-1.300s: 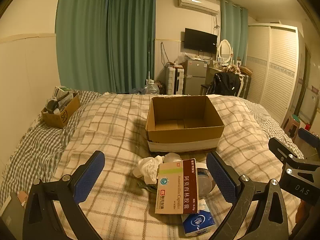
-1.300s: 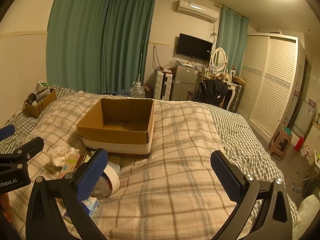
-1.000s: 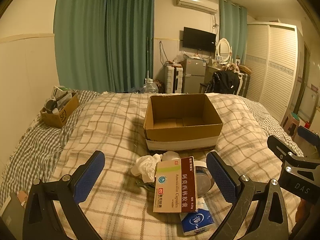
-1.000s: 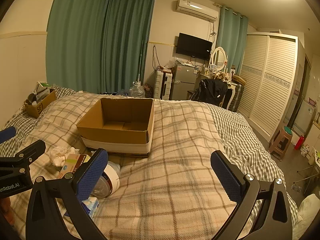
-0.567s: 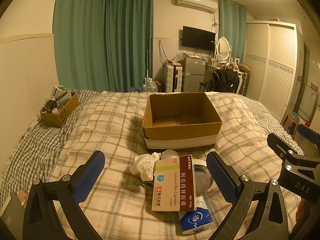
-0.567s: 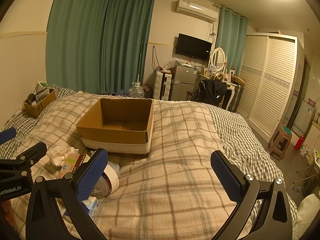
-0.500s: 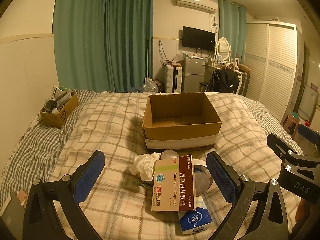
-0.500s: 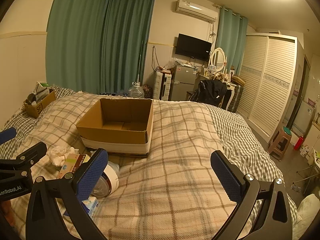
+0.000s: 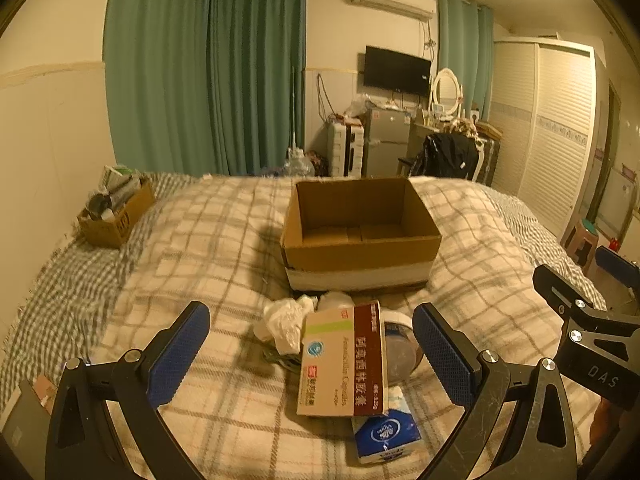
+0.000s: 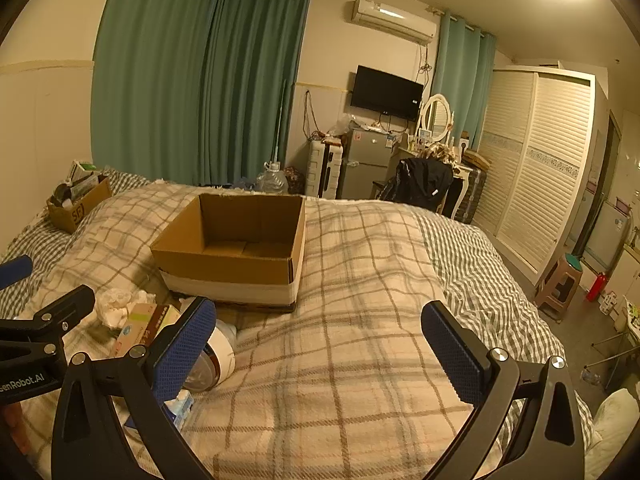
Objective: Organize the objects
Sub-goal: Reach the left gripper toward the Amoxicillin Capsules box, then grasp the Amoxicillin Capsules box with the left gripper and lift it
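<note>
Left gripper [image 9: 310, 342] gaping wide, holding nothing; flat beige-and-maroon cardboard medicine box [image 9: 343, 360] lying on plaid bedspread [image 9: 208, 248] between its fingers, open brown cardboard box [image 9: 360, 232] at 12 o'clock beyond. Right gripper [image 10: 318, 338] also wide, empty, medicine box at its 9 o'clock. Since 1.3 s ago, medicine box sitting slightly higher in left view.

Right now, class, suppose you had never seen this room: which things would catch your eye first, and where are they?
First the open box, empty, in the middle of the plaid bed. Next the small heap just in front of it: a medicine carton lying over a tissue pack, with crumpled tissue beside it. Both grippers, left and right, hang open above the bed, holding nothing.
</note>
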A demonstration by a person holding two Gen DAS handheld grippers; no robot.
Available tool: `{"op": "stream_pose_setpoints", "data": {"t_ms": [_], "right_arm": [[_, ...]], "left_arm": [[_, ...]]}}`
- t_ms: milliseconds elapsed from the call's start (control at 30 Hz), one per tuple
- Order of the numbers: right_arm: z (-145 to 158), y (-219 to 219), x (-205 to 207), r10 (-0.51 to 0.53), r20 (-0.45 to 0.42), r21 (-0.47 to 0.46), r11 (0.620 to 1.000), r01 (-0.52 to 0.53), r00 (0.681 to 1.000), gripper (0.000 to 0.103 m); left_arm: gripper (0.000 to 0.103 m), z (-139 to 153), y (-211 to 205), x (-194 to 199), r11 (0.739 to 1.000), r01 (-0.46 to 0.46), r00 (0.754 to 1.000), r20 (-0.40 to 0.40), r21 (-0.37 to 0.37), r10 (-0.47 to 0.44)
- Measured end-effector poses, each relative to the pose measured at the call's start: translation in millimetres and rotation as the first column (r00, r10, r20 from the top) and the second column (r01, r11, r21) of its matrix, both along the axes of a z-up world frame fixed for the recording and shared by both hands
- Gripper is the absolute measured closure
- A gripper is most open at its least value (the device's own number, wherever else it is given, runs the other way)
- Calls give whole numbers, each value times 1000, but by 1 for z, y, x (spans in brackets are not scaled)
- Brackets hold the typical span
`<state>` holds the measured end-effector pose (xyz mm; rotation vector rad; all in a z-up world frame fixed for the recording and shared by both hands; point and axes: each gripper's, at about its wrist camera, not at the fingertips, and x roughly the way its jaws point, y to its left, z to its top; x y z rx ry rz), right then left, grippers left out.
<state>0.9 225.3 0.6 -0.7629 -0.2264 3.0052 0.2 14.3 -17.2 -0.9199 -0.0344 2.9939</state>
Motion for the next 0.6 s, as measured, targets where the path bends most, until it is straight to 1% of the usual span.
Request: {"op": "stream_pose_setpoints", "data": {"t_ms": [133,267,367,500,533,567,600], "right_arm": [[-15,3,-7,-8,49,7,1000,7,999,0],[-28,10,-14,-10,99,-13,1000,12,995,0],[-32,12,-17,-11,115,-21,1000,14,993,0],[-37,10,-19,-10,131,-15,1000,12,991,0],[-37,9,-19,-9,132,-12,1000,11,991,0],[-38,8,-19,-9,132,-9,1000,11,991,0],[-37,7,-19,-10,131,-5,1000,10,991,0]], "left_arm": [[0,-20,2,-10,999,19,996,88,31,-21],[0,-47,7,-23,997,37,982,183,66,-48],[0,-67,11,-35,996,44,964,258,77,-63],[1,-91,7,-51,989,37,939,335,142,-83],[4,-97,4,-54,988,22,931,357,155,-77],[10,-101,3,-55,986,15,925,371,164,-76],[19,-103,2,-55,984,20,924,373,178,-86]]}}
